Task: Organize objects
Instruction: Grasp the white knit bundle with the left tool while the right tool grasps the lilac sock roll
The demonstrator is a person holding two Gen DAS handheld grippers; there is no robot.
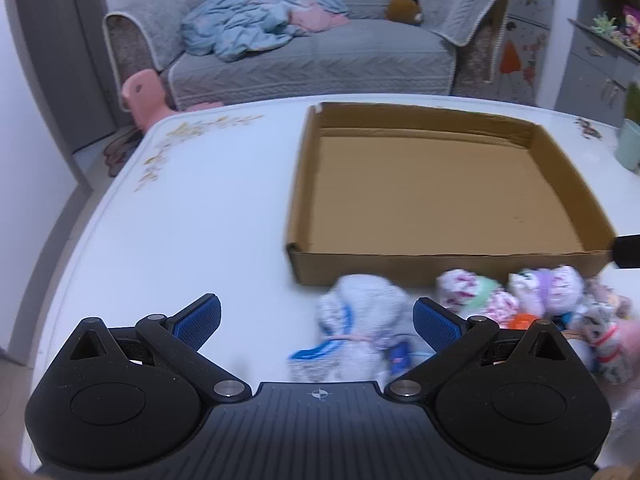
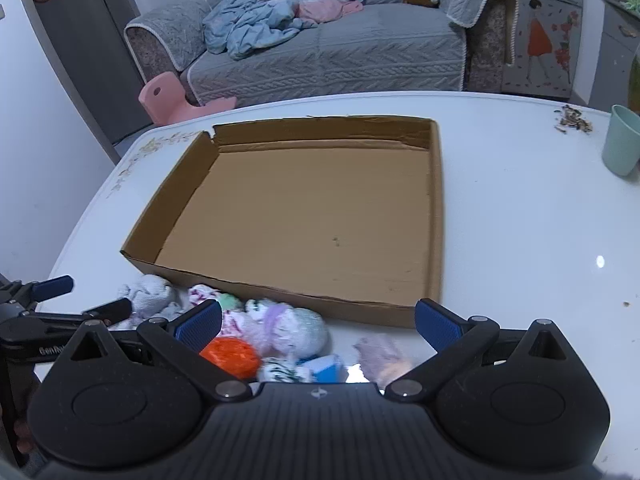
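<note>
A shallow open cardboard box (image 1: 440, 264) lies on the white table, empty; it also shows in the right wrist view (image 2: 280, 292). Several rolled sock bundles lie along its near side. My left gripper (image 1: 318, 320) is open, a white-and-blue bundle (image 1: 360, 320) lying between its fingers, not gripped. My right gripper (image 2: 318, 322) is open above a white-purple bundle (image 2: 288, 328), an orange bundle (image 2: 230, 356) and a lilac bundle (image 2: 380, 354). The left gripper also shows at the left edge of the right wrist view (image 2: 76, 294).
A mint green cup (image 2: 622, 144) stands at the table's right, with crumbs (image 2: 572, 120) near it. A grey sofa (image 2: 340, 48) with a blue blanket and a pink stool (image 2: 168, 98) stand beyond the table's far edge.
</note>
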